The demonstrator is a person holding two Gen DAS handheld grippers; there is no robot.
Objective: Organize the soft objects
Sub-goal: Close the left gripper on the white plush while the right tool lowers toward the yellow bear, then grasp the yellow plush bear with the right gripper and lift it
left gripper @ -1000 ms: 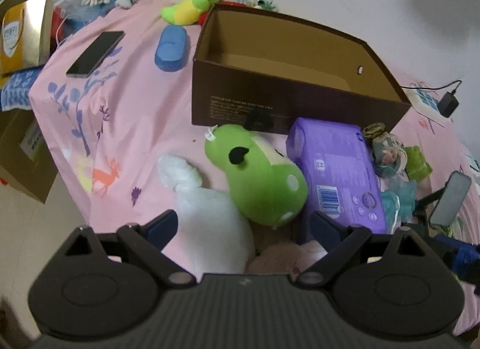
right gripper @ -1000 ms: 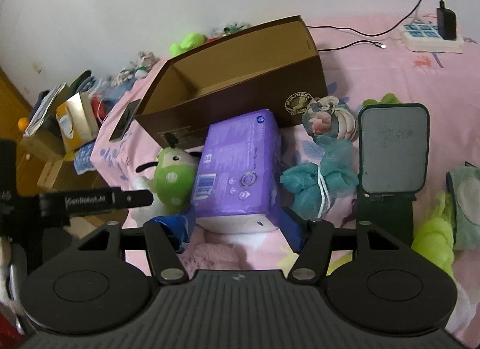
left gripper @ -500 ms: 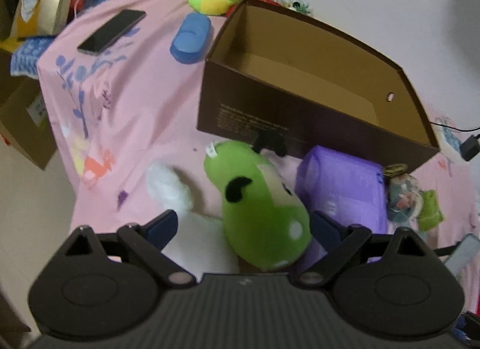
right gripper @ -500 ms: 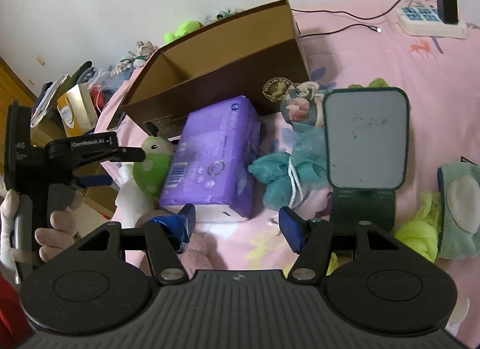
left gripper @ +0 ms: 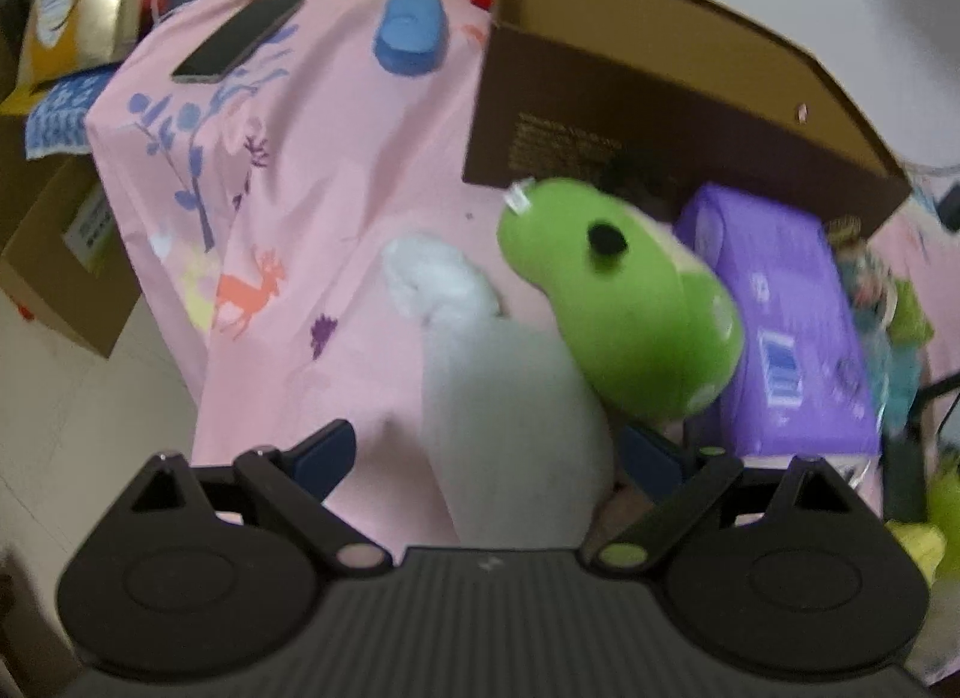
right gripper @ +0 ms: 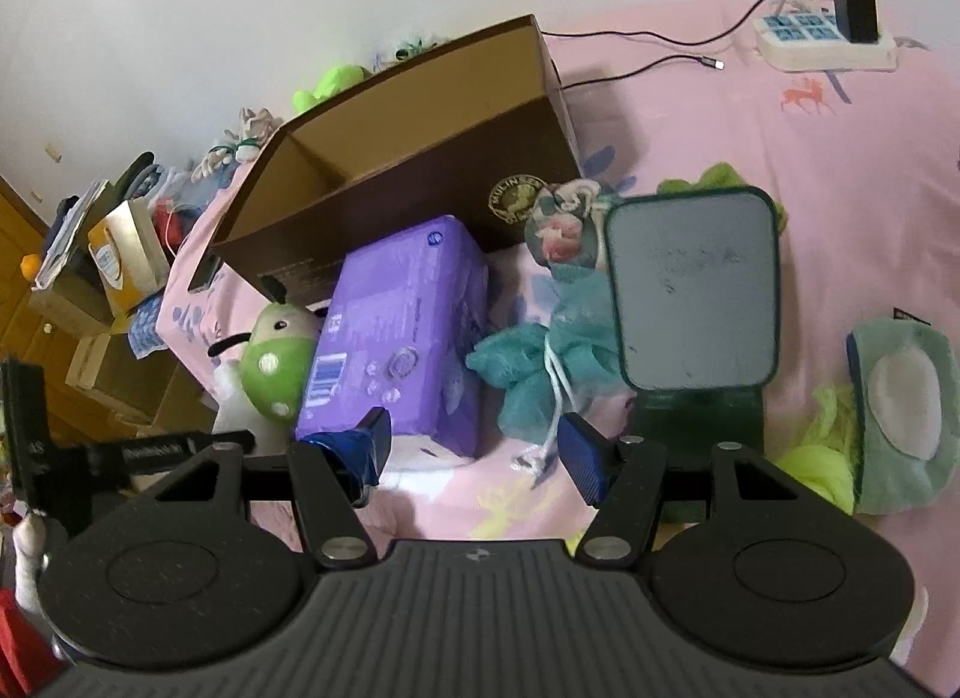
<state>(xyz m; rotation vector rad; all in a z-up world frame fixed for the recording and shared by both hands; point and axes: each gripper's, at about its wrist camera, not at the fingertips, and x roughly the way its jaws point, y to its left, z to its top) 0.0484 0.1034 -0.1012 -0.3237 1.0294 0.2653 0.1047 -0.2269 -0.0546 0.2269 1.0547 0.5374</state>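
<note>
I see my left claw [left gripper: 486,458] spread wide around the fluffy white plush toy [left gripper: 510,398], and my right claw [right gripper: 474,446] open near the purple plastic pack [right gripper: 399,332].

— What is different now?
— The left gripper [left gripper: 489,455] is lower and nearer; the white plush [left gripper: 510,398] now sits between its wide-open fingers; the right gripper [right gripper: 474,449] is a bit further back.

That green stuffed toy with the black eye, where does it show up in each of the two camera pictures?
Left wrist view: the green plush toy fills the centre right, between the white plush and the purple pack.
Right wrist view: the green plush toy sits small at centre left, left of the purple pack.
Shared landmark: the brown cardboard box behind it.
</note>
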